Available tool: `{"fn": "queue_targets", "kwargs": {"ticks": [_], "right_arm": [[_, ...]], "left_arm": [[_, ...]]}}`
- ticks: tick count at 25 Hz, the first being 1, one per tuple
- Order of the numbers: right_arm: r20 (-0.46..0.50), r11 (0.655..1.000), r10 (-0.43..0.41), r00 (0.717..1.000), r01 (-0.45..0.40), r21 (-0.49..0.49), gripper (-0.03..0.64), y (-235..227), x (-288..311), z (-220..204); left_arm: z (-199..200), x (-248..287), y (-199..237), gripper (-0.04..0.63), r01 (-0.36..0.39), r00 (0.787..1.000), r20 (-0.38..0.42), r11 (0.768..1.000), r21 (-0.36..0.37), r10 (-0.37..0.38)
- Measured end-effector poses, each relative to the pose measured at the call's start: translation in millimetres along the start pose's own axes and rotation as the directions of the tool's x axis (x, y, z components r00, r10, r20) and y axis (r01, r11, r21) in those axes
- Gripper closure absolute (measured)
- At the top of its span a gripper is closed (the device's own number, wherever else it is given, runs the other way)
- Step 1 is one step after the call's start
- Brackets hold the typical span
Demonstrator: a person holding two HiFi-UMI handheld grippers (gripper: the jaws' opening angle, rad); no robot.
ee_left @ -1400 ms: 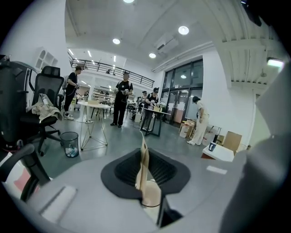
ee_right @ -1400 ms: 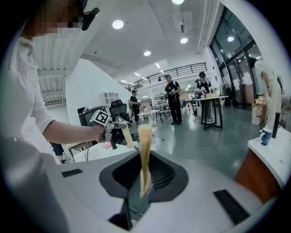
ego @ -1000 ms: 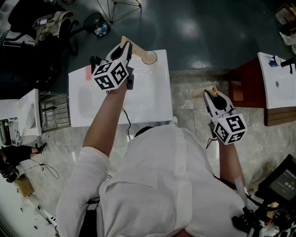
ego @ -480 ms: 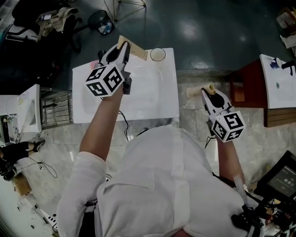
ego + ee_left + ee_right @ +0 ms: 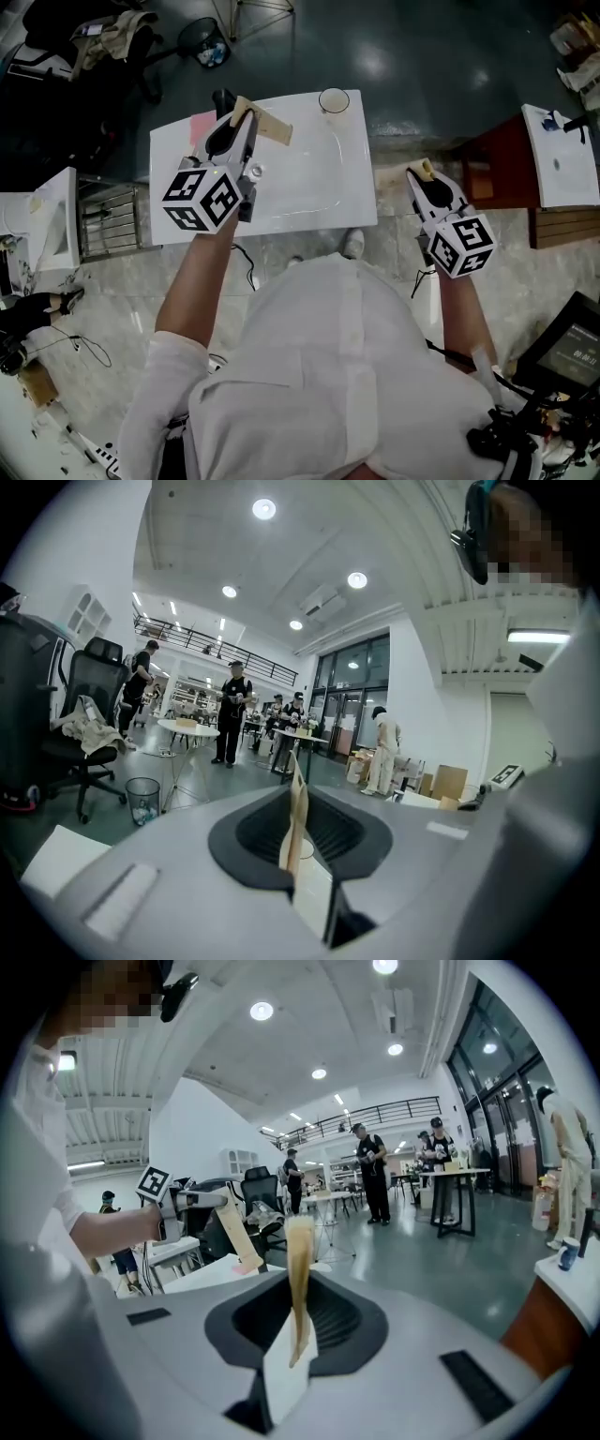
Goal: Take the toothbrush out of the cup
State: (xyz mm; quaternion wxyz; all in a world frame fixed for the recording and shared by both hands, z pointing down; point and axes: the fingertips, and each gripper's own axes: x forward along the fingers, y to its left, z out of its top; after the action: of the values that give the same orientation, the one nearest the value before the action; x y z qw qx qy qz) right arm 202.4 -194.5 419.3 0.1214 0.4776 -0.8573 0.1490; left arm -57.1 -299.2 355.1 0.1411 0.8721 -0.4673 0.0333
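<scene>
White table (image 5: 309, 178); head view shows toothbrush (image 5: 274, 128) crosswise in left gripper (image 5: 242, 105).

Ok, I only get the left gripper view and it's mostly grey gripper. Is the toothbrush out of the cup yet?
Observer: Yes. The head view shows the left gripper holding the tan toothbrush clear of the cup.
Operator: Where's the cup standing?
Observer: On the white table, at its far edge near the right corner.
Operator: And my other gripper?
Observer: The right gripper is off to the table's right, over the floor, jaws together and holding nothing.
</scene>
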Motion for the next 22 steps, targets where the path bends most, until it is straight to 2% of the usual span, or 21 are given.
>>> {"fn": "queue_targets", "kwargs": {"ticks": [11, 22], "right_arm": [[-0.007, 0.999, 0.006, 1.0, -0.006, -0.037, 0.569, 92, 5, 3], [-0.02, 0.999, -0.012, 1.0, 0.011, -0.039, 0.569, 132, 5, 6]], "left_arm": [[-22, -96, -20, 0.546, 0.13, 0.991, -0.04, 0.99, 0.057, -0.128], [-41, -142, -41, 0.546, 0.289, 0.952, -0.126, 0.954, 0.079, -0.278]]}}
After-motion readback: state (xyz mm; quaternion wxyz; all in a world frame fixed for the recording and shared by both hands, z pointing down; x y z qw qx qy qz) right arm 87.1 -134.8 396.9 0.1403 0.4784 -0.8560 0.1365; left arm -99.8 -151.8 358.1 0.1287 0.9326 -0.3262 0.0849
